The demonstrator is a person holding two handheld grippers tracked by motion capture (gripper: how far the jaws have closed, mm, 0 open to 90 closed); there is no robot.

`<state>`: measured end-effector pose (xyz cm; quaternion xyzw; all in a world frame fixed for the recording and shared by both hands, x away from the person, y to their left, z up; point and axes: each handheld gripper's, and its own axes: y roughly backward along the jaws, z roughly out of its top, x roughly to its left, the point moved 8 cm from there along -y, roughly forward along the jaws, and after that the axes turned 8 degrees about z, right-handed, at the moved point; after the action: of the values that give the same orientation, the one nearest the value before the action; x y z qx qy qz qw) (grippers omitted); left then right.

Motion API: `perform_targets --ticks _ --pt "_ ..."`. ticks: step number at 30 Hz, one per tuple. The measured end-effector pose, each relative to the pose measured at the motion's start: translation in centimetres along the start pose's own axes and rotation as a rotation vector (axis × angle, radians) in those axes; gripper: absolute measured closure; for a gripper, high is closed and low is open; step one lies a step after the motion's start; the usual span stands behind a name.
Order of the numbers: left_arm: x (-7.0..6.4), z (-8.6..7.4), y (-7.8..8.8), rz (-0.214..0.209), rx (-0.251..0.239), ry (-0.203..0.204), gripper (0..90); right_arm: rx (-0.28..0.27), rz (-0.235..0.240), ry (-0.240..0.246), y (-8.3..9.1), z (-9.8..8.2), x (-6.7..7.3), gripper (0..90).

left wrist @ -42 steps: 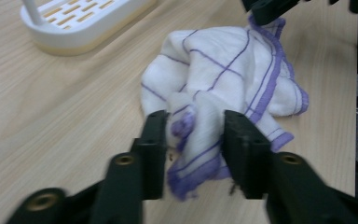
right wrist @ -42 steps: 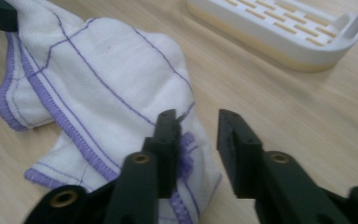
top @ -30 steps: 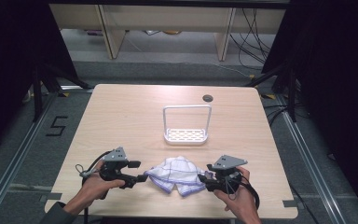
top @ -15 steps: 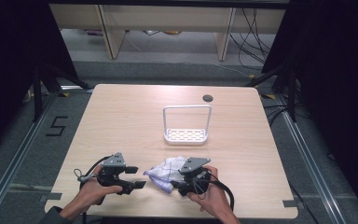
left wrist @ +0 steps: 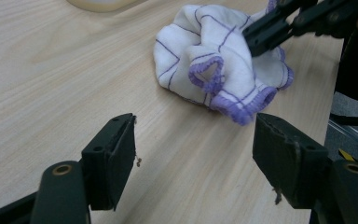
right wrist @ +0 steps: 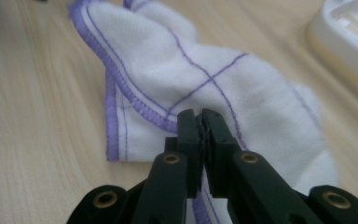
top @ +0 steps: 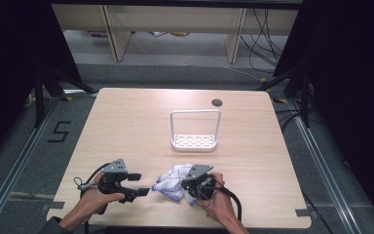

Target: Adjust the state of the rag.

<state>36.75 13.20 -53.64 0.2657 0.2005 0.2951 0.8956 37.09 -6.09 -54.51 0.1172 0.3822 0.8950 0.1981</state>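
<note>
- High view: a pale wooden table [top: 126,126] carries a white cloth with purple edging [top: 171,180], crumpled near the front edge, a little right of the middle; behind it, toward the middle of the table and apart from the cloth, stands a white rack [top: 195,130] with a tall loop handle and a slotted base; a small dark grommet [top: 217,103] sits in the tabletop near the far edge; the left gripper [top: 141,184] lies low in the person's left hand [top: 93,199], just left of the cloth, its jaws pointing at it without touching; the right gripper [top: 187,187] is held in the right hand [top: 217,204] at the cloth's right side, its tip in the fabric.
- Left gripper view: the left gripper [left wrist: 193,149] has its two black jaws spread wide with bare tabletop between them, nothing gripped; the cloth [left wrist: 205,65] lies just beyond them, bunched, with a purple hem loop facing the camera; the right gripper [left wrist: 261,39] reaches in from the upper right, its tip pinching the top of the cloth.
- Right gripper view: the right gripper [right wrist: 200,126] has just been closing and now stands clenched, its jaws pressed together on a fold of the cloth [right wrist: 214,79], fabric caught between them; the rack's base [right wrist: 349,32] shows at the upper right, apart from the cloth.
</note>
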Motion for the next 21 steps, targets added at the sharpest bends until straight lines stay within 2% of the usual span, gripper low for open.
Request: perform_targets --ticks 1,2,3,4,6,8,10,13,14,15,16,19,21 --pt "-0.1 0.0 0.0 -0.001 -0.001 -0.001 29.5 -0.003 -0.012 -0.004 0.7 0.2 -0.2 87.4" --pt "-0.3 0.0 -0.1 -0.012 -0.008 0.006 29.5 -0.035 -0.011 -0.01 1.1 0.6 -0.2 87.6" --pt "-0.3 0.0 -0.2 -0.008 0.0 -0.012 29.5 -0.058 -0.007 0.006 1.9 1.1 -0.3 87.7" --pt "-0.4 0.0 -0.2 -0.008 0.0 -0.012 29.5 -0.088 -0.023 -0.007 2.7 1.5 -0.5 87.7" --pt "-0.6 0.0 -0.4 -0.005 -0.001 -0.019 29.5 -0.103 -0.029 -0.018 3.9 1.9 -0.9 87.8" --pt "-0.8 0.0 -0.5 -0.01 0.009 -0.028 29.5 -0.145 -0.048 -0.022 5.2 2.4 -1.7 87.7" --pt "-1.0 0.1 -0.8 -0.018 0.009 -0.031 29.5 -0.173 -0.045 -0.067 6.3 2.4 -2.3 87.8" --pt "-1.4 0.1 -1.4 -0.016 0.018 -0.039 29.6 -0.221 -0.072 -0.1 7.7 2.2 -3.7 87.7" --pt "-1.4 0.1 -1.6 -0.017 0.027 -0.057 29.8 -0.223 -0.066 -0.133 8.1 2.0 -3.8 87.7" --pt "-1.6 0.1 -1.8 -0.017 0.033 -0.064 29.9 -0.221 -0.069 -0.132 8.4 1.8 -4.1 87.7" --pt "-1.7 0.1 -2.0 -0.013 0.043 -0.076 30.0 -0.222 -0.077 -0.152 8.6 1.6 -4.4 87.7" --pt "-1.7 0.0 -2.6 0.009 0.062 -0.117 30.2 -0.222 -0.081 -0.144 9.1 0.6 -5.7 87.7" --pt "-1.7 -0.2 -2.9 0.014 0.082 -0.142 33.1 -0.201 -0.084 -0.174 9.1 -0.6 -6.2 87.6"
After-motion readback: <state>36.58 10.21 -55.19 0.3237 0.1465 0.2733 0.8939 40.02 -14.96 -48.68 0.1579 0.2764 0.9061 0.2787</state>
